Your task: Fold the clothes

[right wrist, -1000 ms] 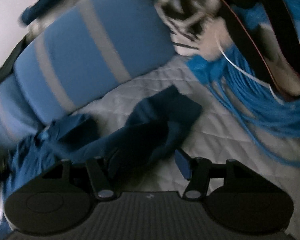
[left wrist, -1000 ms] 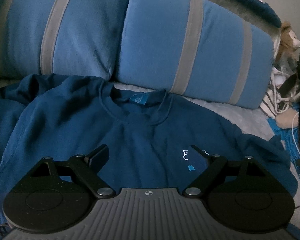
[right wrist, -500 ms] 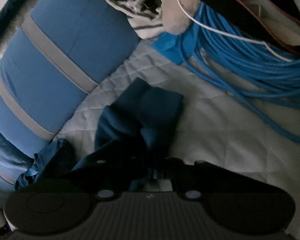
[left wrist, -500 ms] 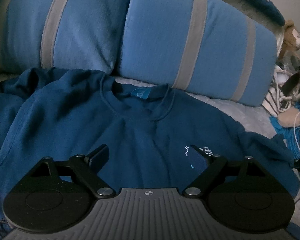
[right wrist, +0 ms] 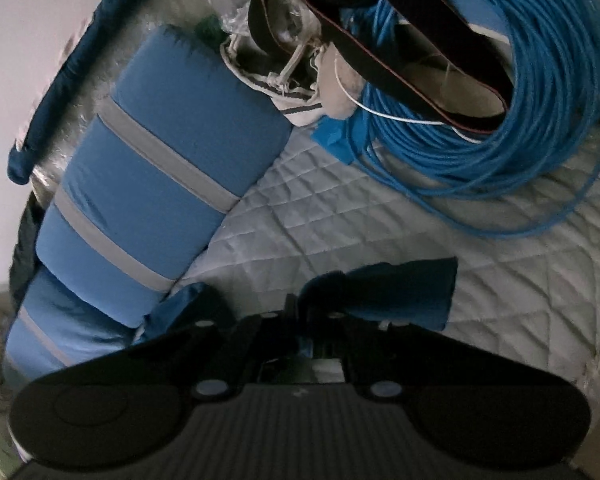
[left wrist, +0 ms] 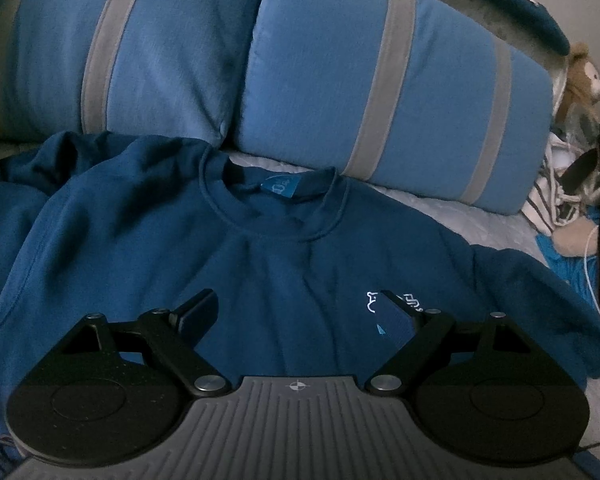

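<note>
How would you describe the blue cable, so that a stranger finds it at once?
Start from the quilted bed cover. Beyond the striped pillow lies the blue cable, a big coil. Unlike the flat dark sweatshirt, it is bright, thin and looped many times.

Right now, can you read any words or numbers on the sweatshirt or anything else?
None can be read.
Neck tag inside the sweatshirt collar: pale print, too small and blurred.
White chest logo: an outline design, partly hidden behind the left gripper fingers, not legible.
Right wrist view: no text visible.
</note>
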Motion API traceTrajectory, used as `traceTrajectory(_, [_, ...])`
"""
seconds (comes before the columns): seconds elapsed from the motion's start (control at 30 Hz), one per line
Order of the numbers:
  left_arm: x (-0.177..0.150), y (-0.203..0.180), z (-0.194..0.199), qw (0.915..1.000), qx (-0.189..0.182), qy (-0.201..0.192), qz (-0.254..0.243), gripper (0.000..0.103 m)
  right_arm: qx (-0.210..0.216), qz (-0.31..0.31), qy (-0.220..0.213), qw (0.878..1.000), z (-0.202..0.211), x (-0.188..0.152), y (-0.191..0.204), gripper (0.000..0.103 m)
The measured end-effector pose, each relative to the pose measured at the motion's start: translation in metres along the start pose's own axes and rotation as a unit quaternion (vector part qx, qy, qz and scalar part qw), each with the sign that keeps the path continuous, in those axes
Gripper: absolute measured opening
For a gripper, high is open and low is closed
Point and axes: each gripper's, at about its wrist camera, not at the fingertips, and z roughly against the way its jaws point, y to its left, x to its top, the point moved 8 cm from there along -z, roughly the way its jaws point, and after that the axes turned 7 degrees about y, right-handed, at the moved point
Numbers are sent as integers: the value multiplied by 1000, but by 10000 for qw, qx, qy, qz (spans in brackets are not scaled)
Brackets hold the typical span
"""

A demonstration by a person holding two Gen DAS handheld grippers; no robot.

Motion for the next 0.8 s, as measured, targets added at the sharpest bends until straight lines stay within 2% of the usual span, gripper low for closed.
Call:
traceTrajectory(0.23, [-3,-1,-3,10000,40,69,-33,86,-307,-107,-58,9995,-33,23,-20,3])
traceTrajectory(0.5, [-3,-3,-6,9999,0,89,-112,86,-524,321,-425,9972,-81,60,-17,3])
traceTrajectory(0.57, [-3,-3,-6,9999,-23,62,-104,86,-568,464,-554,9958,-89,66,-15,10])
traceTrajectory(0.6, [-3,-3,-5,9999,-37,44,-97,86,-637,618,-642,9940,-92,68,-13,19])
traceTrajectory(0.63, [-3,-3,-4,9999,-50,24,-90,86,-723,780,-734,9916,-94,69,-12,47])
traceTrajectory(0.67, [-3,-3,-3,9999,-63,3,-82,86,-753,901,-793,9899,-94,69,-10,67])
traceTrajectory(0.73, [-1,-4,-2,9999,-87,-42,-52,86,-699,1045,-899,9880,-90,67,-7,83])
traceTrajectory(0.8, [0,-3,0,9999,-102,-72,-6,86,-665,1143,-921,9869,-83,63,-6,86])
